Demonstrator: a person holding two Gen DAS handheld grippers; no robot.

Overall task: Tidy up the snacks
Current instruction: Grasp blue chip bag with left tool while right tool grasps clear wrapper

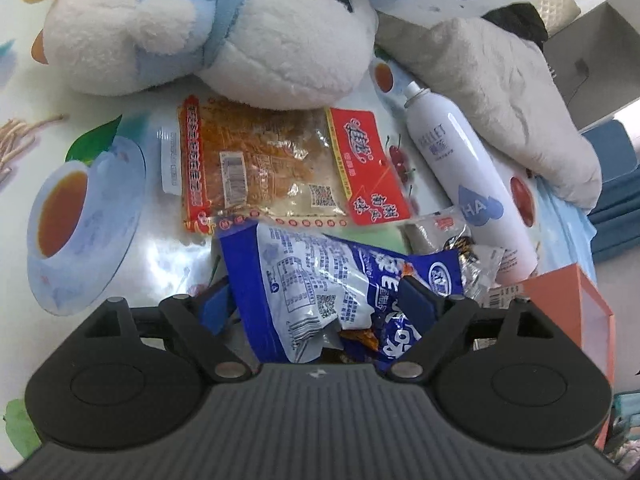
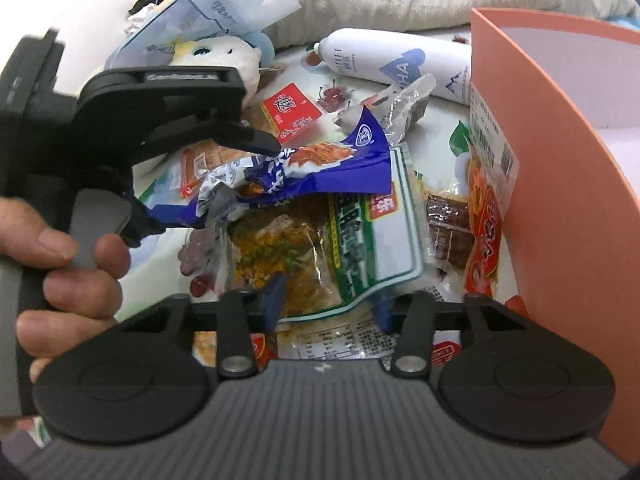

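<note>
My left gripper [image 1: 320, 300] is shut on a blue and white snack bag [image 1: 320, 276], held above the table; it also shows in the right wrist view [image 2: 320, 168], with the left gripper [image 2: 208, 176] around it. My right gripper [image 2: 328, 300] is shut on a green-edged snack pack [image 2: 360, 240] next to the orange box [image 2: 560, 200]. A red and clear snack pack [image 1: 272, 164] lies on the patterned tablecloth [image 1: 168, 248] under the plush. A red-orange pack [image 2: 486, 224] and a brown one [image 2: 444, 228] lean by the box wall.
A white and blue plush toy [image 1: 224, 28] and a grey pillow [image 1: 500, 80] crowd the back. A white spray can [image 1: 464, 168] lies on its side. A small clear wrapper [image 1: 460, 240] lies near the orange box [image 1: 576, 304].
</note>
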